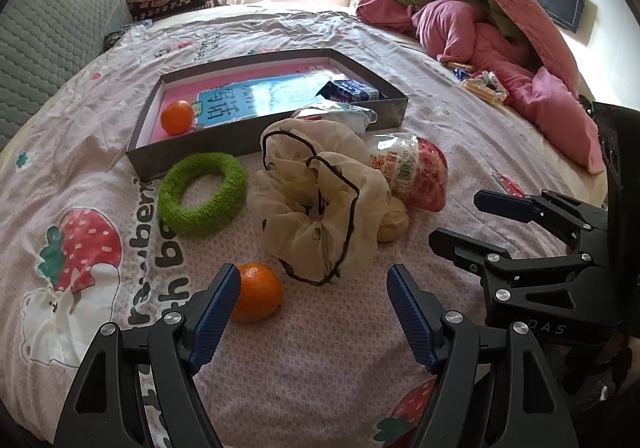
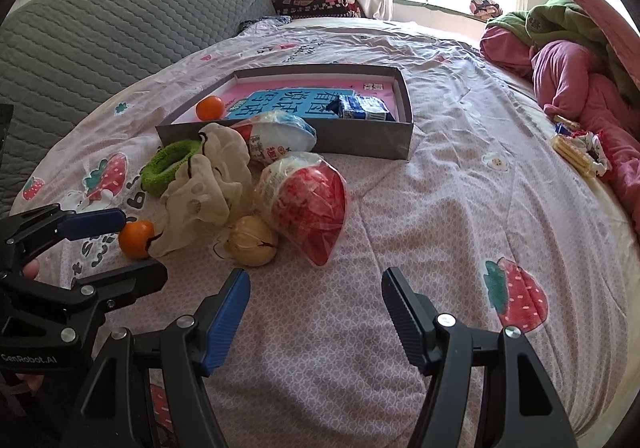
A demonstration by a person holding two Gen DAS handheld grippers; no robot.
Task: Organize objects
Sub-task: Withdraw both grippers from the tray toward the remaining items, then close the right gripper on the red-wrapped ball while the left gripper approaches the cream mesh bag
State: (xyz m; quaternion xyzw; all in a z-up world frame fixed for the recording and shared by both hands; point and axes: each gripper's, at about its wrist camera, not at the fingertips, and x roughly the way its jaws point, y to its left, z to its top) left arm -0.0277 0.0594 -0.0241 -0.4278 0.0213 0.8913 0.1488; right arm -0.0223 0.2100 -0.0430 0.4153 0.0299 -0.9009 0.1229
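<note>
On the bed's pink strawberry-print sheet (image 1: 320,348), the left claw (image 1: 310,312) stands with its blue-padded jaws apart, empty, over the sheet; a small orange mandarin (image 1: 256,292) lies just beside its left finger. To the right, the right claw (image 2: 314,312) is likewise spread and holds nothing. Farther off lie a cream sheer scrunchie (image 1: 320,200), a fuzzy green ring-shaped scrunchie (image 1: 202,194), a red-and-white plastic snack bag (image 2: 308,204) and a pale round fruit (image 2: 252,242). Beyond them, a shallow grey cardboard box (image 1: 224,140) holds a second mandarin (image 1: 177,117) at its left end.
</note>
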